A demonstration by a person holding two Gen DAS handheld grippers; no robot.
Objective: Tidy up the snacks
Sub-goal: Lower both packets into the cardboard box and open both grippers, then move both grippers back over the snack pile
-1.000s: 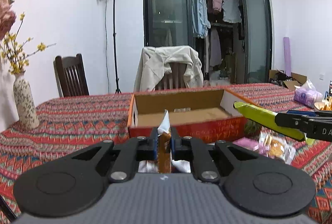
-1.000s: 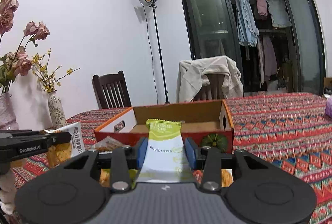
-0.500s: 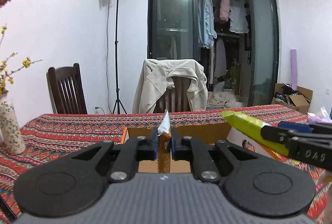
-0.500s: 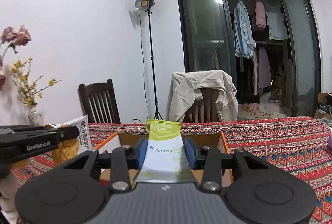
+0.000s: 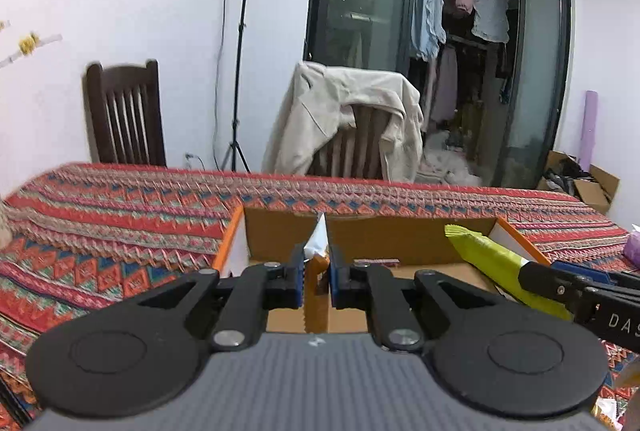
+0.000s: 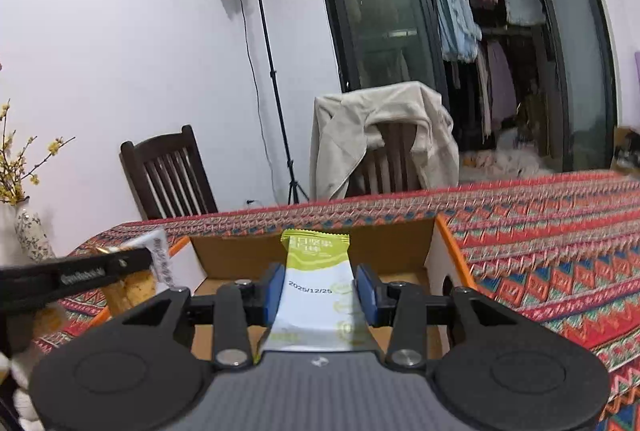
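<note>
Both grippers now hang over the open cardboard box (image 5: 400,231). We keep the left gripper (image 5: 317,277) clamped on its orange-and-white snack packet (image 5: 318,251) and the right gripper (image 6: 320,291) on its green-and-white snack packet (image 6: 318,283), lowering before release.

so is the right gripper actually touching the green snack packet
Touching. The right wrist view shows the right gripper with both blue pads pressed against the green snack packet.

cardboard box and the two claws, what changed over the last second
Both claws carried their snacks forward over the open orange cardboard box, so its front wall has dropped out of sight and only the inside shows. The white vase with yellow flowers slid off to the left. Unchanged: the left claw stays shut on the white-and-orange packet, the right claw on the green-and-white packet.
</note>
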